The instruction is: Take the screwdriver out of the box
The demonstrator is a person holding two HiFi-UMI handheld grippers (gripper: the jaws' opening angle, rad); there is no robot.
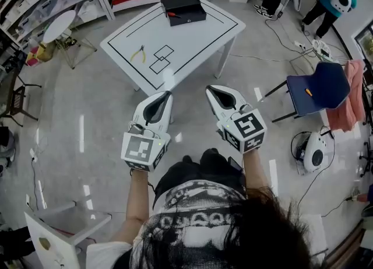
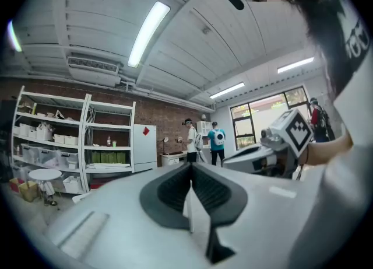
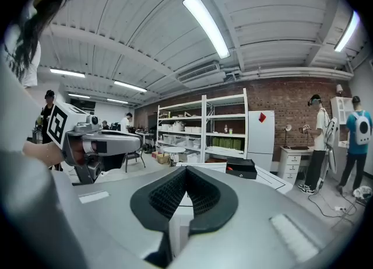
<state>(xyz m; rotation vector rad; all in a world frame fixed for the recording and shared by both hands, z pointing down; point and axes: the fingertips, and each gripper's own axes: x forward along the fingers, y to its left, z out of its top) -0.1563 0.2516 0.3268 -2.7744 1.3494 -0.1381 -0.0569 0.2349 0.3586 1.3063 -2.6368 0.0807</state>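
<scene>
A black box stands at the far end of the white table, with something red, perhaps the screwdriver's handle, at its near left edge. The right gripper view shows the box ahead with the same red bit. Both grippers are held side by side over the floor, well short of the table. My left gripper is shut with nothing in it, tips meeting. My right gripper is also shut and empty.
Yellow-handled pliers lie on the table's left part. A blue chair with a pink cloth stands at the right, a small round table and shelves at the left. A white chair is near left. People stand at the back right.
</scene>
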